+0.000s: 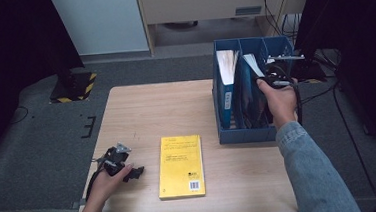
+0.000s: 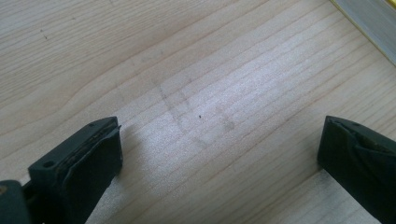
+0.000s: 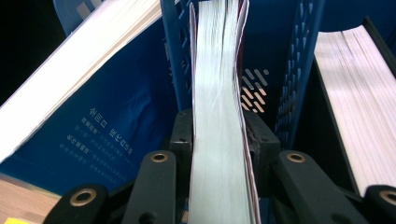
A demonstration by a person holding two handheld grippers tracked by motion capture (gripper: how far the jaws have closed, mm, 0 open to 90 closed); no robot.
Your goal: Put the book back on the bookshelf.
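A blue three-slot file holder [image 1: 248,133] stands at the table's right. My right gripper [image 1: 275,76] [image 3: 218,128] is shut on a thin book [image 1: 252,64] [image 3: 218,74], which stands upright in the middle slot with its white page edges facing me. A blue-covered book [image 1: 227,65] [image 3: 79,65] leans in the left slot, and another book [image 3: 359,88] stands in the right slot. A yellow book [image 1: 180,165] lies flat at the table's front centre. My left gripper [image 1: 139,172] [image 2: 219,144] rests open on the wood just left of the yellow book, with nothing between its jaws.
The wooden table [image 1: 151,108] has bare surface behind and to the left of the yellow book. The yellow book's page edge [image 2: 371,16] shows at the top right of the left gripper view. Grey floor and cables surround the table.
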